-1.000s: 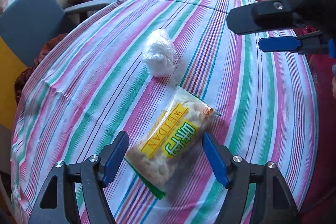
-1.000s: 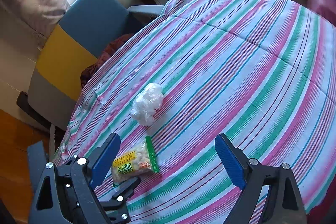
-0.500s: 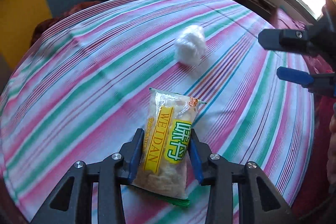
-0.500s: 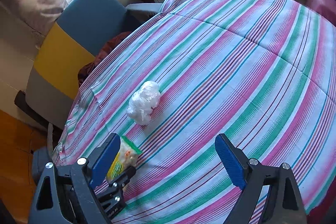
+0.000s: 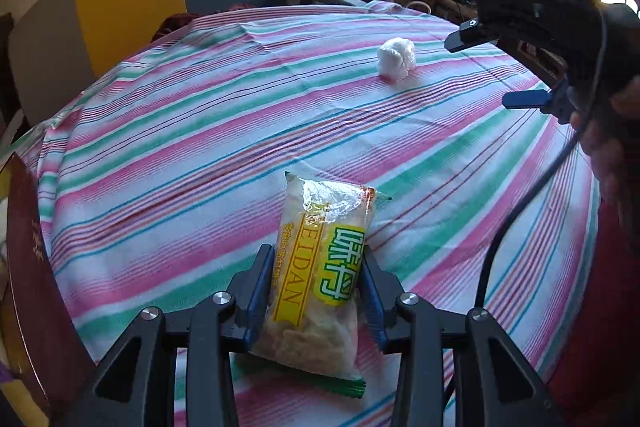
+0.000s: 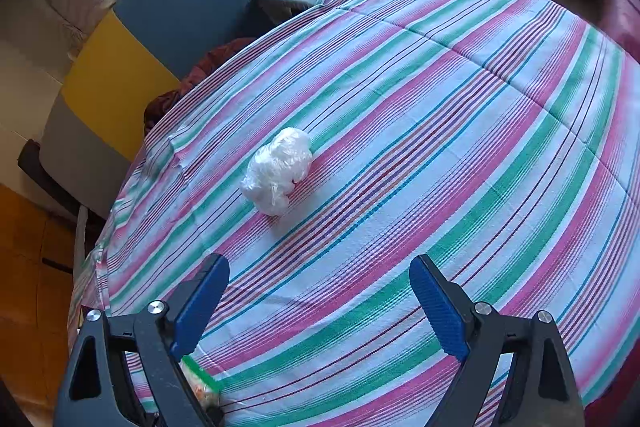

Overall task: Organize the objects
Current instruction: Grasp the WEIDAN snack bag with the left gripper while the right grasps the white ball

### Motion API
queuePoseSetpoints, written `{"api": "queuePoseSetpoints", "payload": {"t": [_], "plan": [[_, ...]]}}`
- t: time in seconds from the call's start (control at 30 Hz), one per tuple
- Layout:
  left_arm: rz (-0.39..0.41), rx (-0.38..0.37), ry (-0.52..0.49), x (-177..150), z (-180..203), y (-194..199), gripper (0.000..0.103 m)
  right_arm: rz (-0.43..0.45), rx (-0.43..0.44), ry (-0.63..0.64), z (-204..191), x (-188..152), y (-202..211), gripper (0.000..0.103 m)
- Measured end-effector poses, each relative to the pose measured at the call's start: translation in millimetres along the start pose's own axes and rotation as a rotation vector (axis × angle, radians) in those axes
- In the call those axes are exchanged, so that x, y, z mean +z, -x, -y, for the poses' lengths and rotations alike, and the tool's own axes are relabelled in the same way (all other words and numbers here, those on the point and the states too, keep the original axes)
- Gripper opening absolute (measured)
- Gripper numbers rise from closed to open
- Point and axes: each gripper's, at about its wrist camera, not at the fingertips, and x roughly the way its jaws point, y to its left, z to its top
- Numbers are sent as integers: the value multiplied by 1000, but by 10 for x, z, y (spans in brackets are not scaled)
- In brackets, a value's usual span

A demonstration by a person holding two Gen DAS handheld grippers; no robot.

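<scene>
Two grippers over a round table with a striped cloth (image 6: 460, 115). Left gripper (image 5: 316, 291): blue pads pressed against both long sides of a yellow-labelled snack packet (image 5: 320, 267), jaws narrow; the packet's far end projects beyond the fingertips and its green sealed edge lies nearer the camera, on the cloth. The gripper points steeply down at the table. Right gripper (image 6: 320, 303): jaws wide apart, nothing between them, held above bare cloth by a hand (image 5: 604, 143), angled downward. A crumpled white plastic bag (image 6: 278, 171) lies ahead of its fingertips, well apart from the packet.
</scene>
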Motion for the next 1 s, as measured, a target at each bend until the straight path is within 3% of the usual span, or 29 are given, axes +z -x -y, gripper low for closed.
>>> {"api": "queuePoseSetpoints", "payload": {"t": [0.1,0.27,0.4,0.73,0.77,0.8,0.83,0.87,1.0], "plan": [[12,-17,10,80,-23,-101,41,4,-4,14,-23,-12,2,91],[40,-32,1,40,-29,-92,41,-5,25,28,-116,6,15,81],[43,-47,8,29,-47,-100,41,3,28,43,-230,147,-36,80],[47,-77,22,25,-86,-123,41,-43,-70,20,-370,643,-710,77],[47,-79,24,23,-87,-124,41,-58,-80,25,-385,660,-791,71],[48,-84,28,17,-91,-118,41,-78,-89,36,-398,668,-874,56],[50,-86,31,16,-95,-117,41,-87,-94,53,-412,665,-927,51],[51,-86,34,10,-94,-107,41,-73,-117,86,-447,660,-921,33],[55,-72,33,9,-67,-106,41,-92,-72,198,-553,533,-798,33]]}}
